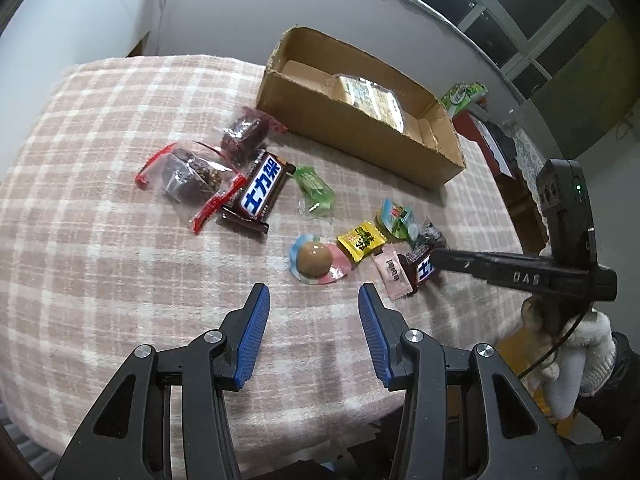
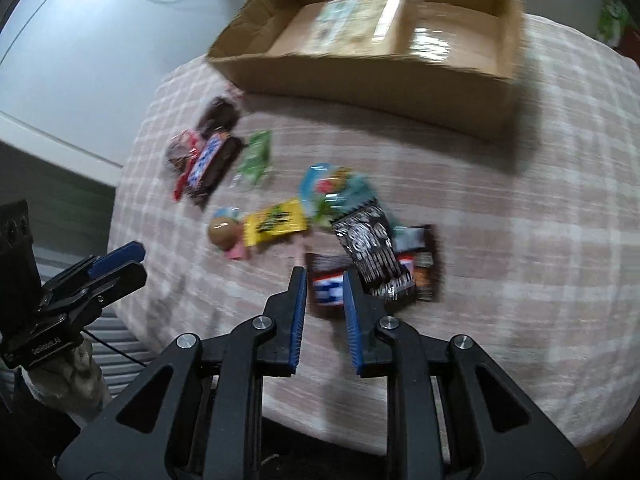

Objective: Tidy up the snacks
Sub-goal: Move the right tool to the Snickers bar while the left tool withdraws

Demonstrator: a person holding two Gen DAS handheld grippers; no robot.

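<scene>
Toward the far edge of my checked worktop [image 1: 100, 220] sits the cardboard box [image 1: 352, 128], a clear packet inside. Snacks lie scattered mid-worktop before it, with a big Snickers bar [image 1: 260, 192] leftward. My left fingers [image 1: 314, 332] hover wide apart, holding nothing. My right fingers [image 2: 325, 292] are narrowed around a small Snickers bar [image 2: 326, 294] near the front edge; grip unclear.

Right wrist view motion-blurred, cardboard box [image 2: 360, 68] top cut off
</scene>
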